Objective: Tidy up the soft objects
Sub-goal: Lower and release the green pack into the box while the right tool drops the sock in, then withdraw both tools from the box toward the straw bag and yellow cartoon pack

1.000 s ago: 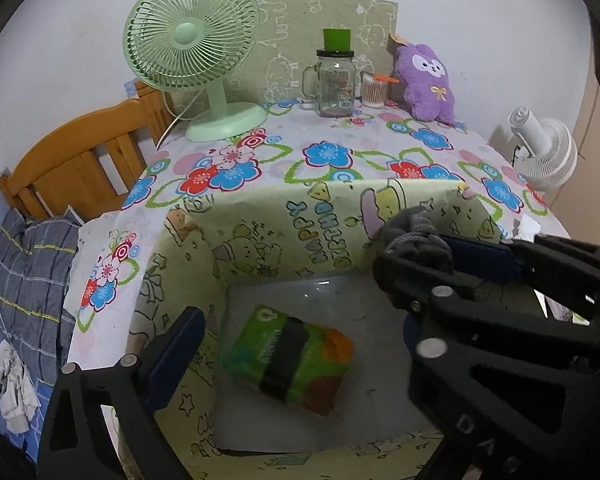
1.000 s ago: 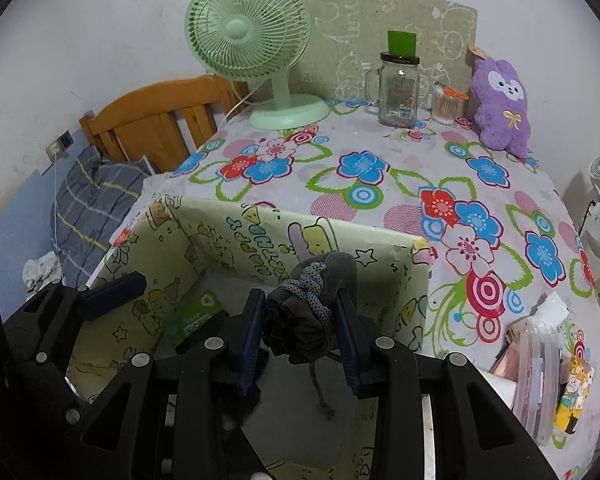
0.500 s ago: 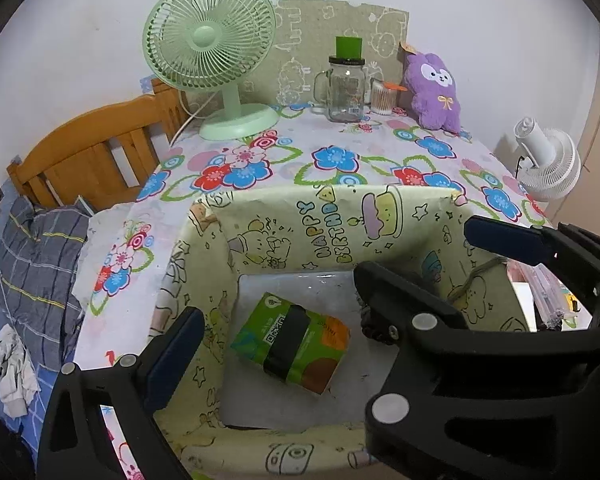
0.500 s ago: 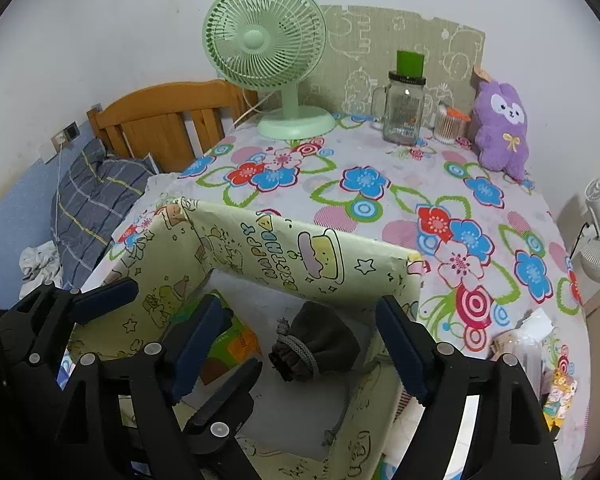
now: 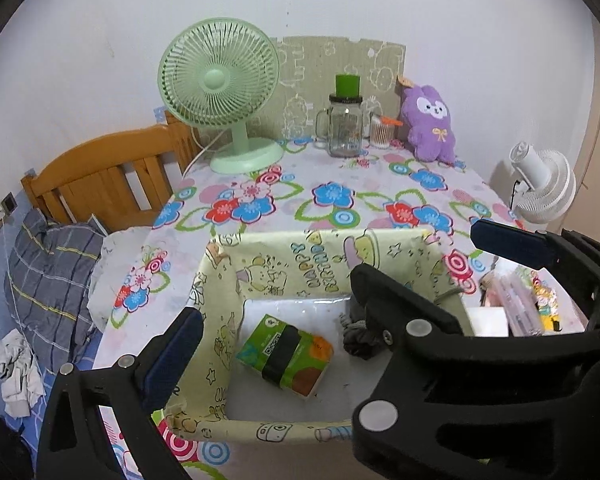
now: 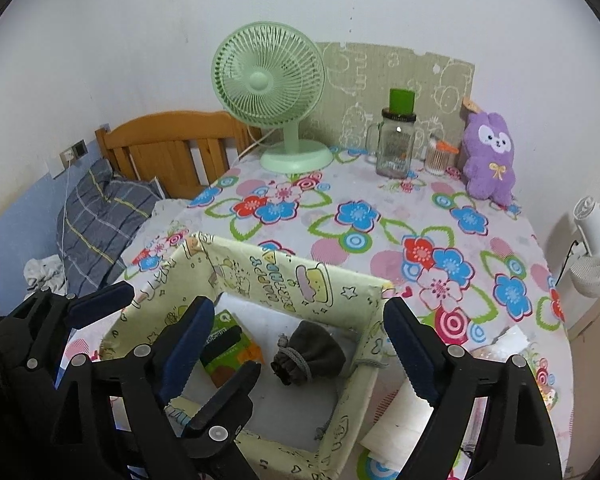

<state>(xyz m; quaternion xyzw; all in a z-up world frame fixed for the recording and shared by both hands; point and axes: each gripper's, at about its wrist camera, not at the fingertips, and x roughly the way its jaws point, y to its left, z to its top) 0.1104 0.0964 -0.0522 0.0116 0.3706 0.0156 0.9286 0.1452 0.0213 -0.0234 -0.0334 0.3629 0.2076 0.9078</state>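
On the floral tablecloth (image 6: 380,184), nearest the cameras, stands an open fabric storage box (image 6: 284,276) printed with cartoon figures. Left to right, from the right wrist view:

(a) Left gripper (image 5: 284,304), low at the box's left side. Its jaws stand wide apart and hold nothing; one blue-padded finger hangs over the left wall, the other reaches across the interior.

(b) Green tissue pack (image 5: 285,354), lying flat on the white box floor, left of centre, partly hidden behind the gripper fingers in the right wrist view.

(c) Grey drawstring pouch (image 6: 310,354), resting on the box floor just beside the tissue pack and close to the right wall, with its gathered cord end toward the camera. It is touched by neither tool.

(d) Right gripper (image 6: 296,344), poised above the box. Its jaws are spread wide and released, empty, with the pouch below and between the fingers.

(e) Loose white and clear packets (image 6: 512,340) on the cloth just outside the right wall; their kind cannot be told. Far back stand a green fan (image 6: 268,80), a glass jar (image 6: 396,144) and a purple plush toy (image 6: 490,156), well apart from the box.

Hazards, as judged: the box walls look limp, so a finger catching the rim on withdrawal could drag or collapse the box. Both tools crowd one opening and may knock together. A pouch cord (image 6: 366,364) draped over the right wall might snag a finger and pull the pouch out.
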